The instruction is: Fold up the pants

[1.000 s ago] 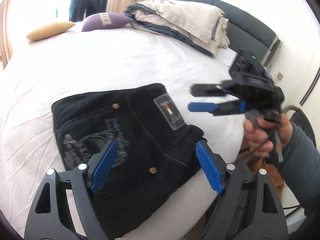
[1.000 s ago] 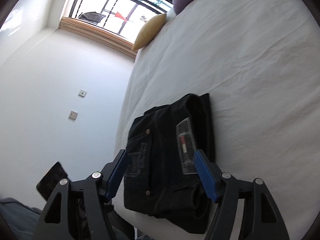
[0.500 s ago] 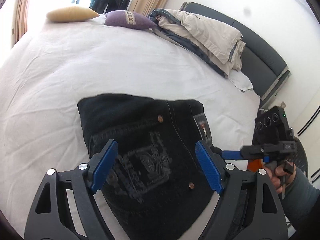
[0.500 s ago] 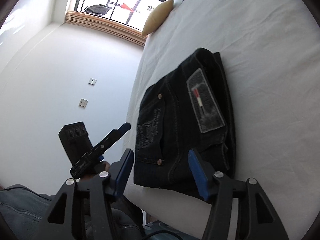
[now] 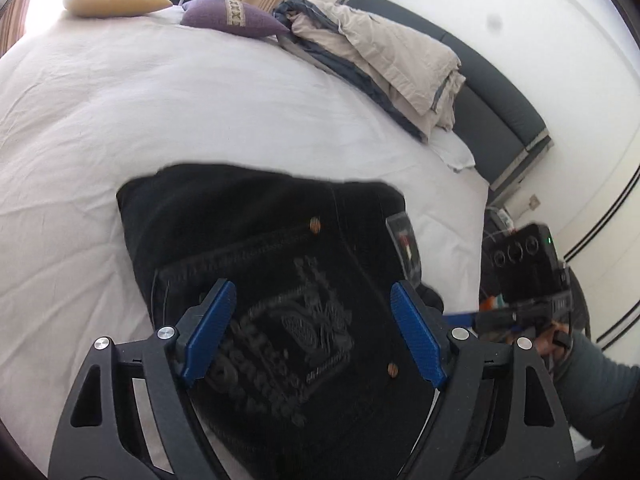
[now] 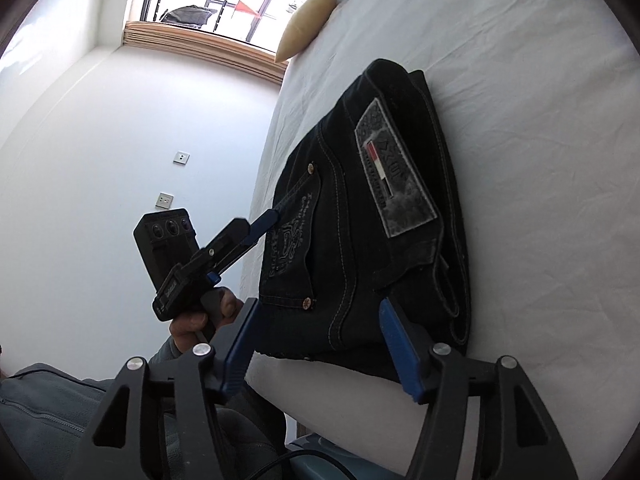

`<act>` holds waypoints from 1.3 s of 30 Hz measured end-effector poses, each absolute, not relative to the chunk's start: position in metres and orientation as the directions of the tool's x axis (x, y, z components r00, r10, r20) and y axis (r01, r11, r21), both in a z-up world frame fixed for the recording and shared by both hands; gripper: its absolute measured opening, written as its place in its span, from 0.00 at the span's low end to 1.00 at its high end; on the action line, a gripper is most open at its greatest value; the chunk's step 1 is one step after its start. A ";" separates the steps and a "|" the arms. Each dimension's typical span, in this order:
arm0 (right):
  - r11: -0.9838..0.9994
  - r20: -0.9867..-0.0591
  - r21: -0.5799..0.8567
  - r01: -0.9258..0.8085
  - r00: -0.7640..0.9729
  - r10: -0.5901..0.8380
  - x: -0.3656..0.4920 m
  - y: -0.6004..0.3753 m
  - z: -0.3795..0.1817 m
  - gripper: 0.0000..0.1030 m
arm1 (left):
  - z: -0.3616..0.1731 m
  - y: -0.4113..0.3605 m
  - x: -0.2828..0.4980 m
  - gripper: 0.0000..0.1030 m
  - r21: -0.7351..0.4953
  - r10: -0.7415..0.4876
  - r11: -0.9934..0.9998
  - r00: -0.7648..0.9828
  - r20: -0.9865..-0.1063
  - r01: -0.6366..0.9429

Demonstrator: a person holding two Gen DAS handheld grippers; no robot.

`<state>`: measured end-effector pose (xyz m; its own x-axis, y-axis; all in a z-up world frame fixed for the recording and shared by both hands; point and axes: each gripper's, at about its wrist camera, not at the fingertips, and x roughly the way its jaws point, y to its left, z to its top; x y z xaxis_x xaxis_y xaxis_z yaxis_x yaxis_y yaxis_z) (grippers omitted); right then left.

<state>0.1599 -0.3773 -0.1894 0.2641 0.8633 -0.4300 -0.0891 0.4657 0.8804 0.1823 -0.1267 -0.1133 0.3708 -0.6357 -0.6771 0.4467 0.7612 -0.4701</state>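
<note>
A: Jaws are seen spread wide on the left gripper (image 5: pixel 312 332), low in the left wrist frame, with nothing held; the embroidered pocket of the pants (image 5: pixel 256 240) is framed between the blue pads (image 5: pixel 210 332).

B: And on the right gripper (image 6: pixel 320 348)?

A: Wide as well, and empty, at the bottom of the right wrist frame, just off the near edge of the bundle. The pants (image 6: pixel 360 208) are found folded into a compact black stack at the centre of that frame, close to the edge of the bed (image 6: pixel 520 80), patch (image 6: pixel 394 176) uppermost.

B: What is called for, then?

A: Folding looks nearly finished, so only squaring is judged to be needed. The stack should be pressed flat rather than pinched, and the loose waistband layers at lower right should be tucked in. Dragging toward the mattress edge is best avoided, since the bundle could be tipped off.
</note>
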 end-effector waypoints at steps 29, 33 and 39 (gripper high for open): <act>0.565 -0.527 0.825 -0.030 0.324 0.786 0.248 -0.389 -0.196 0.73 | -0.162 -0.091 0.180 0.81 -0.550 -0.583 0.812 0.254 -0.772 0.192; 0.603 -0.567 0.795 -0.062 0.275 0.776 0.260 -0.364 -0.196 0.68 | -0.168 -0.101 0.196 0.69 -0.567 -0.597 0.802 0.221 -0.771 0.186; 0.662 -0.630 0.749 -0.044 0.264 0.730 0.262 -0.357 -0.194 0.38 | -0.166 -0.098 0.207 0.38 -0.603 -0.622 0.783 0.197 -0.758 0.154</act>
